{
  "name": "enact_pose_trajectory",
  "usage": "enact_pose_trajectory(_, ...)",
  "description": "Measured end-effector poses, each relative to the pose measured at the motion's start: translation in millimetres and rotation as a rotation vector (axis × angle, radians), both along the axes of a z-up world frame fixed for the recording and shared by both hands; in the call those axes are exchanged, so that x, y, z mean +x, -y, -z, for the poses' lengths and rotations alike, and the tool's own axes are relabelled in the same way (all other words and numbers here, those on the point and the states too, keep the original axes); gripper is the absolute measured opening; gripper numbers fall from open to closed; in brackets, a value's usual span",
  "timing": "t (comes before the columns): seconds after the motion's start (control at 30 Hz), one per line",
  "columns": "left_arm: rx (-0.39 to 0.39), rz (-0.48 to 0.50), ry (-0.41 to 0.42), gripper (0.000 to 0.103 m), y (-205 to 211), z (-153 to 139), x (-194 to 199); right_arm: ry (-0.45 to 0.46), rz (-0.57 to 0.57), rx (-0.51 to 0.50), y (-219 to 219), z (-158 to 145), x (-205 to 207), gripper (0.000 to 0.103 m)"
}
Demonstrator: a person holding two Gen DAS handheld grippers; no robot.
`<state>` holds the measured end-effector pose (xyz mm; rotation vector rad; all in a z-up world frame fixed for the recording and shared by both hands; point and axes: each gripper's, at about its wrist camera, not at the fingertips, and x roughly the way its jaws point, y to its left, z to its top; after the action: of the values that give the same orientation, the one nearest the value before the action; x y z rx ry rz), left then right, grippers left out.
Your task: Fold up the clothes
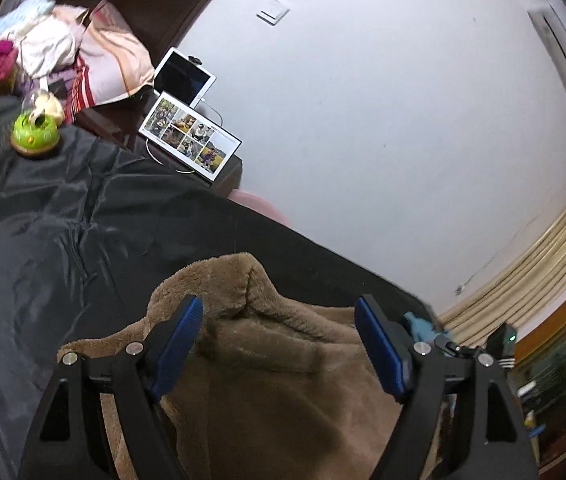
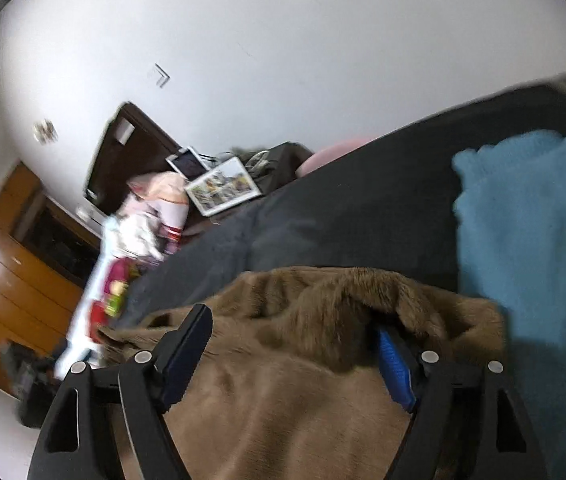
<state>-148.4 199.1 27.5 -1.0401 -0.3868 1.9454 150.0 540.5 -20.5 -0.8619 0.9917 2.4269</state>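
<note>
A brown fleece garment (image 1: 267, 364) lies bunched on a bed covered with a black sheet (image 1: 63, 220). My left gripper (image 1: 279, 312) is open, its blue-padded fingers (image 1: 181, 340) wide apart over a raised fold of the fleece. In the right wrist view the same brown garment (image 2: 283, 380) lies under my right gripper (image 2: 295, 328), which is open; a fold of fleece covers the tip of its right finger (image 2: 395, 368). A blue knitted garment (image 2: 523, 232) lies on the black sheet (image 2: 343, 216) to the right.
A green round toy (image 1: 35, 132) sits on the sheet at the far left. A heap of clothes (image 1: 35, 44) and a pillow lie beyond it. A tablet (image 1: 185, 76) and a photo frame (image 1: 191, 136) stand on a bedside table. Wooden drawers (image 2: 11, 280) stand left.
</note>
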Motion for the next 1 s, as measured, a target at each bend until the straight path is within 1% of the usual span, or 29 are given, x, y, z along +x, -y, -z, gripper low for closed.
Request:
enact_pose_trajectory(0.07,-0.009,0.022,-0.008,0.082,-3.3,-0.9,2.5,0.05,-0.033,0.109,13.0,-7.0,-0.5,0.079)
enact_pose_trajectory(0.17,-0.028,0.058,-0.021,0.082,-9.1,-2.0,7.9,0.082,-0.094,0.238,34.4,-18.0,0.9,0.079)
enact_pose_trajectory(0.23,-0.053,0.097,-0.038,0.081,-15.0,-2.2,13.3,0.128,-0.108,0.347,49.4,-23.3,-0.2,0.079)
enact_pose_trajectory(0.33,-0.1,0.171,-0.073,0.081,-26.2,0.1,23.1,0.187,-0.127,0.446,63.9,-22.9,-4.6,0.079)
enact_pose_trajectory(0.4,-0.166,0.251,-0.113,0.082,-38.7,4.5,33.3,0.229,-0.145,0.48,68.7,-18.1,-11.4,0.079)
enact_pose_trajectory(0.47,-0.267,0.269,-0.165,0.082,-51.3,12.8,41.1,0.275,-0.168,0.498,70.7,-11.2,-21.0,0.079)
enact_pose_trajectory(0.53,-0.381,0.25,-0.209,0.082,-65.1,25.3,45.3,0.32,-0.176,0.515,67.5,-1.8,-33.2,0.079)
enact_pose_trajectory(0.57,-0.427,0.228,-0.21,0.082,-69.6,32.6,43.6,0.343,-0.18,0.523,66.0,3.0,-39.3,0.079)
enact_pose_trajectory(0.6,-0.451,0.206,-0.197,0.081,-70.7,38.1,39.9,0.364,-0.183,0.531,64.2,7.5,-45.3,0.079)
enact_pose_trajectory(0.67,-0.464,0.158,-0.151,0.081,-68.4,45.9,28.9,0.385,-0.164,0.546,55.9,13.3,-56.8,0.079)
enact_pose_trajectory(0.77,-0.409,0.086,-0.05,0.081,-56.9,52.8,8.8,0.397,-0.13,0.526,38.1,18.0,-71.6,0.079)
enact_pose_trajectory(0.87,-0.378,0.059,-0.032,0.081,-51.2,52.4,4.2,0.423,-0.105,0.499,23.8,28.2,-82.9,0.079)
enact_pose_trajectory(0.93,-0.39,0.057,-0.04,0.081,-53.4,53.7,4.7,0.44,-0.104,0.482,19.2,36.9,-86.1,0.08)
enact_pose_trajectory(1.0,-0.416,0.06,-0.059,0.082,-57.8,56.2,6.5,0.453,-0.106,0.479,18.1,44.0,-87.3,0.083)
